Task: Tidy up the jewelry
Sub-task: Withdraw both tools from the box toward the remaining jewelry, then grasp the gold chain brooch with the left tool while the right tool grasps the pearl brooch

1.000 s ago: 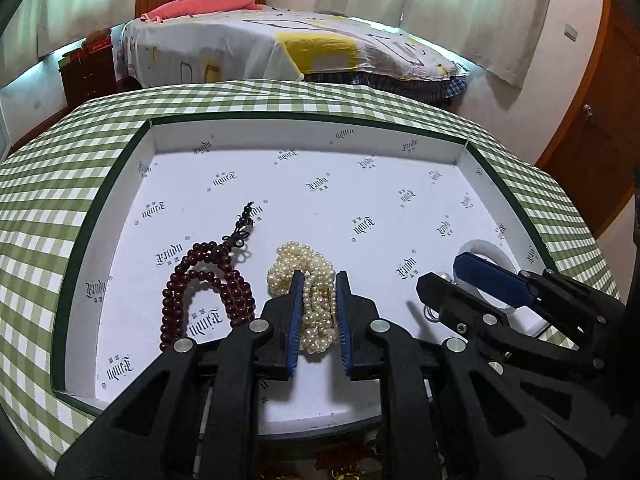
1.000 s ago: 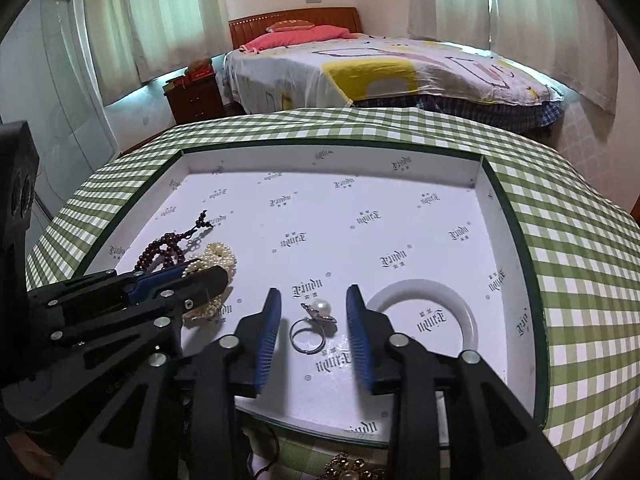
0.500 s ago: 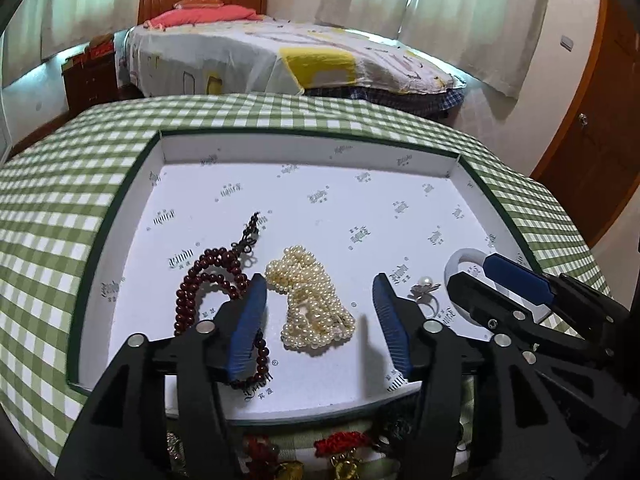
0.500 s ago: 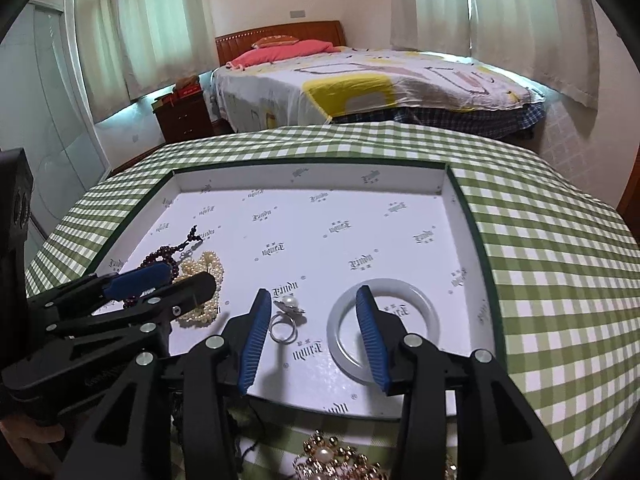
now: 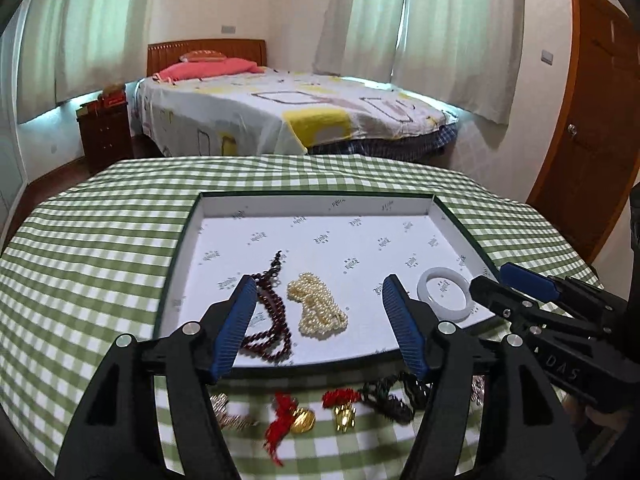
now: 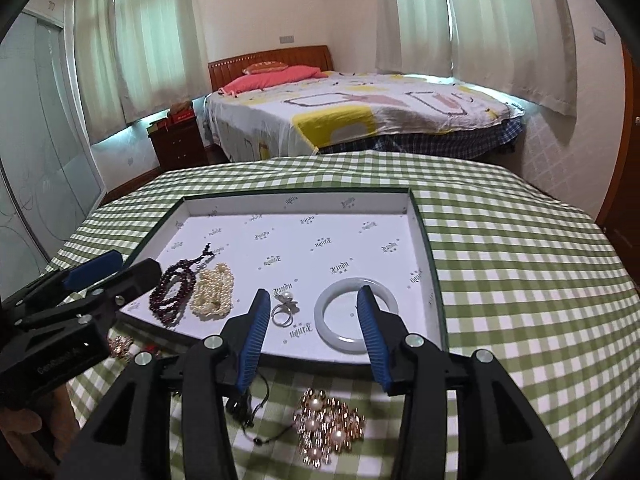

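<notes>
While both grippers' fingers [image 5: 240, 312] gape empty, a tray [image 6: 416, 216] rests on checked tablecloth [image 6: 520, 248].

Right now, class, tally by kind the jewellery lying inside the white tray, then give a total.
Bead strings: 2 (dark red beads, pearl strand)
Bangles: 1 (white bangle)
Rings: 1 (pearl ring)
Total: 4

Home bedroom: made bed [image 6: 352, 116], curtains [image 6: 500, 28], wooden nightstand [image 6: 176, 142].
</notes>
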A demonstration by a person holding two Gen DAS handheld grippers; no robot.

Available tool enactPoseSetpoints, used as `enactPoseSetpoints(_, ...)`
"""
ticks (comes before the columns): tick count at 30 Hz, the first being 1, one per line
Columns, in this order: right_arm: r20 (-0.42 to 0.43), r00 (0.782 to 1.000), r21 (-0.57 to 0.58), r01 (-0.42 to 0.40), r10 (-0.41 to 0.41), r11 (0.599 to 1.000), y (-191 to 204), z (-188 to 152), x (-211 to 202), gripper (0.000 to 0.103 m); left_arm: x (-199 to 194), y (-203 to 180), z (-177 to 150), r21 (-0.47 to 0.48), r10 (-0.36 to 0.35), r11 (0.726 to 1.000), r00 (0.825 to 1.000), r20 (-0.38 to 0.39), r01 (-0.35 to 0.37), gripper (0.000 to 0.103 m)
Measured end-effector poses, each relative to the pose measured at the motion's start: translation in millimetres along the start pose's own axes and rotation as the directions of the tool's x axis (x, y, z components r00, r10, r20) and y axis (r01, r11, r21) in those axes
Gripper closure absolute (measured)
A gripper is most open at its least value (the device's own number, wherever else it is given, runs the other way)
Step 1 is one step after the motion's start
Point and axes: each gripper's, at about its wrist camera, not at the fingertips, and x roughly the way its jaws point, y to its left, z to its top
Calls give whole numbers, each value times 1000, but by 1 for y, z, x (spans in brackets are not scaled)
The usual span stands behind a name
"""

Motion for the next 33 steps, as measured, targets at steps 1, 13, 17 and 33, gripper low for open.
enactPoseSetpoints(1, 6, 1000, -3, 2, -2, 1000, 2, -2, -5, 58, -7, 1, -2, -1, 4, 1000, 1000, 7, -4, 39)
enactPoseSetpoints(13, 28, 1000, -27, 11, -10, 1000, 14, -28, -34, 58, -51, 13, -36, -3, 71, 997, 997, 43, -71, 39)
enactPoseSetpoints(17, 26, 1000, -30, 9, -8, 1000, 17, -36, -38, 58, -57, 23, -49, -19, 92, 996, 995, 27, -91, 39)
enactPoseSetpoints(33, 20, 1000, -22, 18, -17, 1000, 15, -61, -43, 58, -61, 52, -78, -65, 155, 985, 987, -35, -157, 39)
